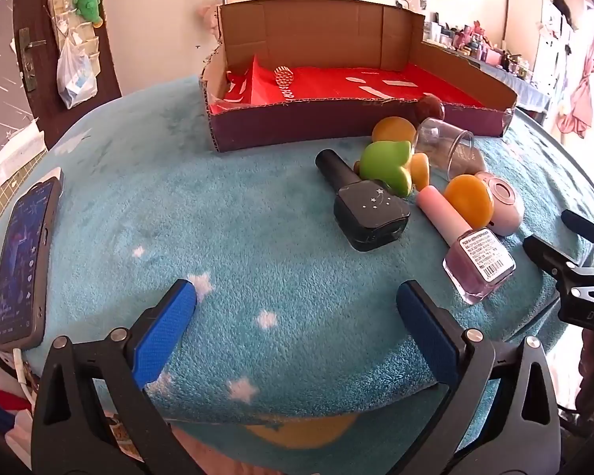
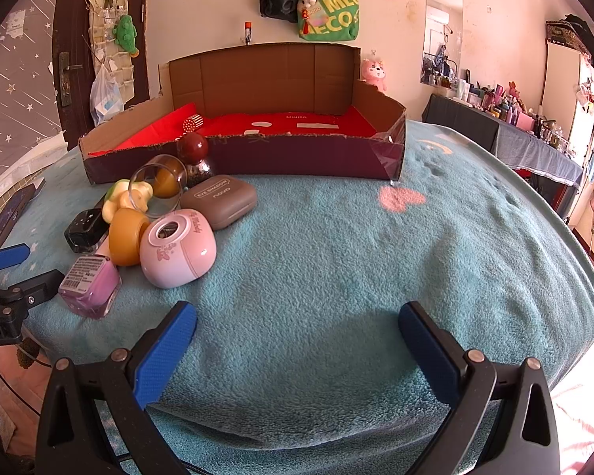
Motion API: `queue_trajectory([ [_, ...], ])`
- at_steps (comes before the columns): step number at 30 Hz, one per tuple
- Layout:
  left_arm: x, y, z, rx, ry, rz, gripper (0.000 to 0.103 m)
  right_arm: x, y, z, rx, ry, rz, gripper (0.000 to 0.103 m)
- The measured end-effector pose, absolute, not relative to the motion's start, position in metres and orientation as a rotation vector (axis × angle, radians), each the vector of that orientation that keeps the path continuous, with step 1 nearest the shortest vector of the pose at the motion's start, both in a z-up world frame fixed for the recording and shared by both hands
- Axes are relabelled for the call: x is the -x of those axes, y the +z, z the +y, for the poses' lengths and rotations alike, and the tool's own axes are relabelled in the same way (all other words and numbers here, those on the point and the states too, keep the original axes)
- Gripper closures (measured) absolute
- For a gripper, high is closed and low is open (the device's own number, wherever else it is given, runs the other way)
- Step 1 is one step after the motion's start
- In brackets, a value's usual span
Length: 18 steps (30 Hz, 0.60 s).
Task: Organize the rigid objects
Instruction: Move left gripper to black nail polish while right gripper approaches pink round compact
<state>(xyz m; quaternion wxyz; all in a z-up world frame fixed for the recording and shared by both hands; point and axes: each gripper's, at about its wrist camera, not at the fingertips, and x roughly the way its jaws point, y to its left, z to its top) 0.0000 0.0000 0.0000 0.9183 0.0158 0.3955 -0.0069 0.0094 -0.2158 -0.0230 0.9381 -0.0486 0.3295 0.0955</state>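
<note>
We see both claws spread wide with nothing between their blue pads. In the left wrist view the left gripper (image 1: pixel 297 308) hovers at the bottom of the frame over the teal star-print blanket (image 1: pixel 225 213); in the right wrist view the right gripper (image 2: pixel 297 328) sits likewise at the bottom over bare fleece.

The objects lie clustered right of centre in the left view and at left of centre in the right view. We make out a black nail polish bottle (image 1: pixel 360 206) lying on its side, a pink nail polish bottle (image 1: pixel 469 253) just beside it with its barcode label up, a green-and-yellow toy (image 1: pixel 388 166), an orange disc (image 1: pixel 469 200), a tipped clear cup (image 1: pixel 449 144), a pink rounded case (image 2: pixel 178 247) and a grey eye-shadow case (image 2: pixel 219 200). A dark red ball (image 2: pixel 193 146) rests on what may be a small jar, though we cannot tell for sure.

Behind the cluster, in the upper middle of both frames, stands the open cardboard box (image 1: pixel 297 128) with a red lining; a small patterned cylinder (image 1: pixel 284 76) lies inside at its left. A phone (image 1: pixel 19 261) lies at the left edge of the left view.
</note>
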Motion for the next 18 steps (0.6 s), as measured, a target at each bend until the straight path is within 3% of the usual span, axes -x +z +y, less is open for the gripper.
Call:
queue_trajectory([
  [18,-0.02,-0.001,-0.006,-0.083,-0.052,0.86,0.0,-0.017,-0.02,-0.209,0.133,0.212,0.695,0.003],
])
